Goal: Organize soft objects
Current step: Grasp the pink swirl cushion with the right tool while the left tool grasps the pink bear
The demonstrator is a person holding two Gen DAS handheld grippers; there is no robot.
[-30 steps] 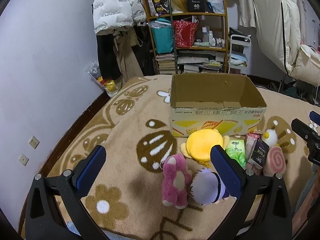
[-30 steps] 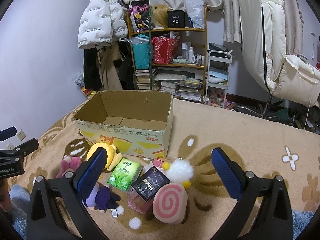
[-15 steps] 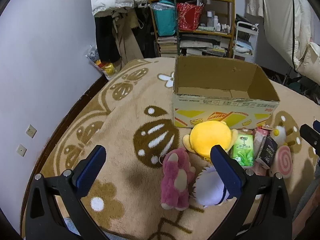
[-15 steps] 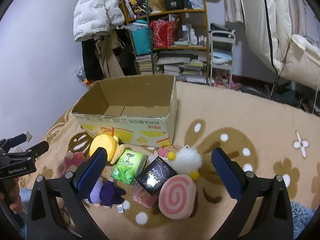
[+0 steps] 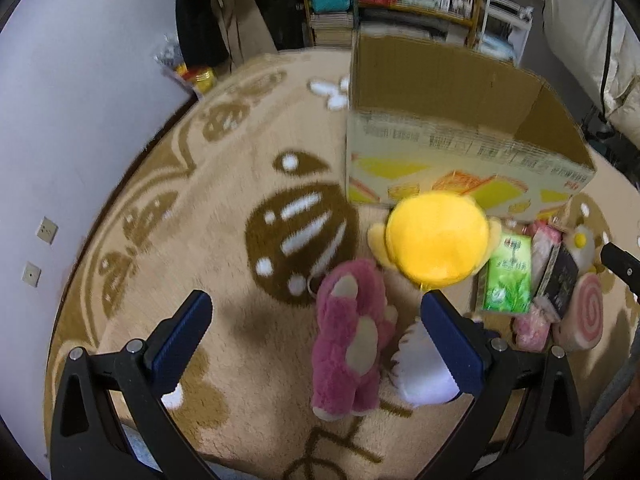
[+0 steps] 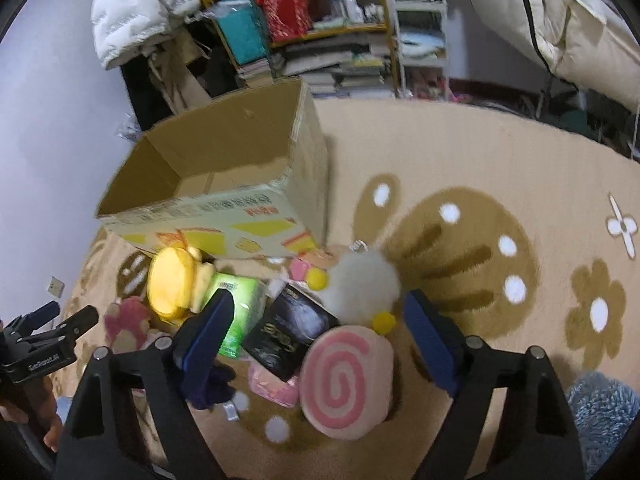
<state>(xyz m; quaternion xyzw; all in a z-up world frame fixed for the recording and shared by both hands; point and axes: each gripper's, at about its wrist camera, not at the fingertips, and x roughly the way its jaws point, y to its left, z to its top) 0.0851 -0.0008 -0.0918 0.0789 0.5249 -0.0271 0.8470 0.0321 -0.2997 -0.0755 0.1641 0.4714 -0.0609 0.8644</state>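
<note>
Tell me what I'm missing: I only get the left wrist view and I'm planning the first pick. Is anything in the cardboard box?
Observer: The right wrist view looks into the cardboard box. The part of its floor that shows is bare flaps, with no toy on it.
Operator: Is the right gripper holding something?
Observer: No. The right gripper is open and empty, with the pink swirl cushion between its fingers in that view.
Operator: What's the white thing by the black packet?
Observer: A fluffy white plush with yellow pom-poms, lying against the black packet.
</note>
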